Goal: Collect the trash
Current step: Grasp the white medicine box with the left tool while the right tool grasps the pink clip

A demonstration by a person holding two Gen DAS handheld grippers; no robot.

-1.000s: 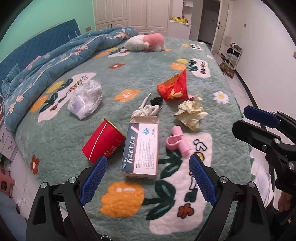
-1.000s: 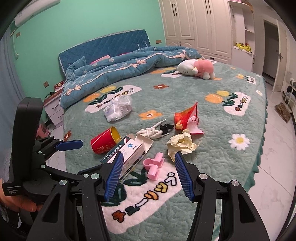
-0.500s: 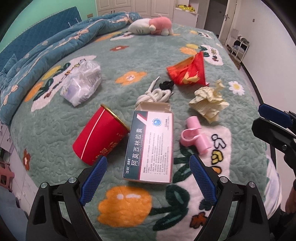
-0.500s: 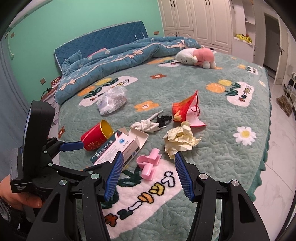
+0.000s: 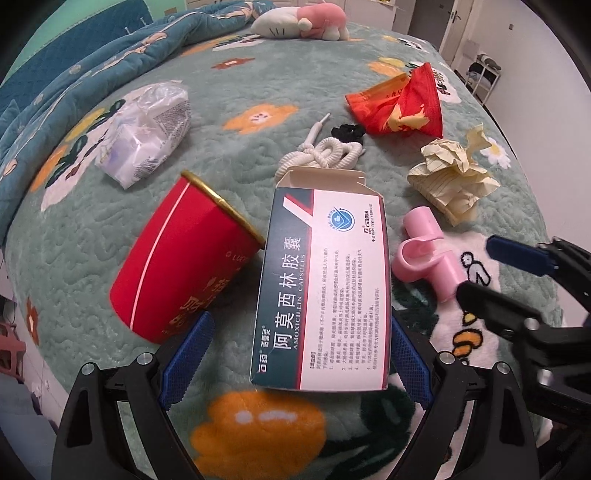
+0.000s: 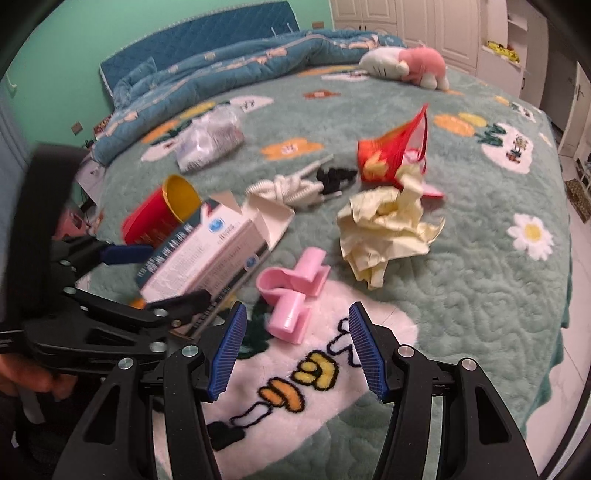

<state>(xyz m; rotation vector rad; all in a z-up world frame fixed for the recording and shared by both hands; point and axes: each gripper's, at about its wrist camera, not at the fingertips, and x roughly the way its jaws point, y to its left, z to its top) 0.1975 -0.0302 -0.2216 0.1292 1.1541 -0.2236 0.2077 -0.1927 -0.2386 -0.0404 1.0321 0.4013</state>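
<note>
An open medicine box lies on the bed, its near end between the open fingers of my left gripper. A red paper cup lies on its side to its left. A pink plastic clip, crumpled yellow paper, a red wrapper, a white cord and a clear plastic bag lie around it. My right gripper is open just short of the pink clip. The box and the yellow paper show there too.
A pink and white plush toy and a rumpled blue quilt lie at the far side of the bed. The green flowered bedspread ends at the right, with floor beyond. White wardrobes stand behind.
Both grippers have moved forward and down toward the bed. The left fingers now flank the medicine box's near end; the right gripper has come close to the pink clip.
</note>
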